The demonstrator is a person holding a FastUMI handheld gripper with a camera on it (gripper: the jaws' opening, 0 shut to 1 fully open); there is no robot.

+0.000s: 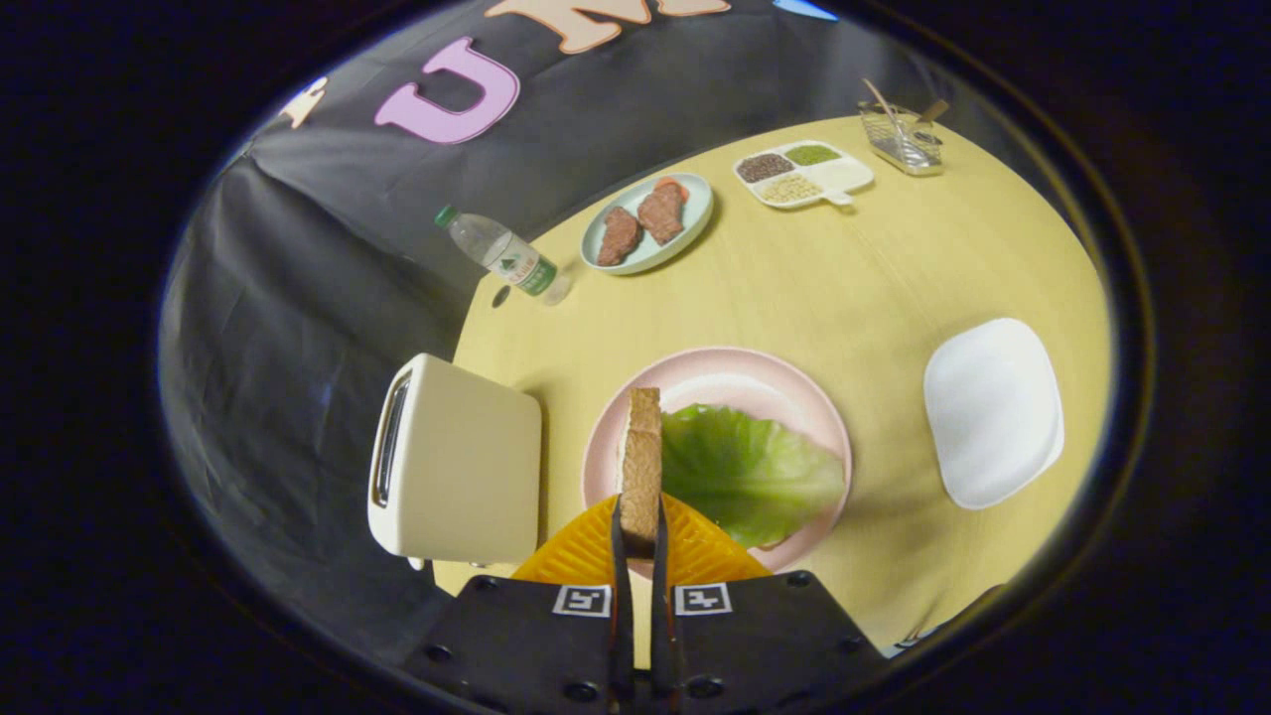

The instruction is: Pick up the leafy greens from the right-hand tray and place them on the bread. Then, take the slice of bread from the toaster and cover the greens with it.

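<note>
Tool [640,536] at bottom centre, both fingers clamped on a bread slice [641,462] held on edge, over the pink plate [735,382]. Leafy greens [750,472] lie on the plate, right of the slice. Toaster [457,462] lower left on the desk [894,258]; white tray [993,412] right.

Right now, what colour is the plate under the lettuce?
Pale pink plate, clearest in the gripper view; the jaws grip the bread slice.

The jaws of the gripper [640,541] clamp a bread slice [641,462] edge-up beside leafy greens [745,472] on a pink plate [740,377].
</note>
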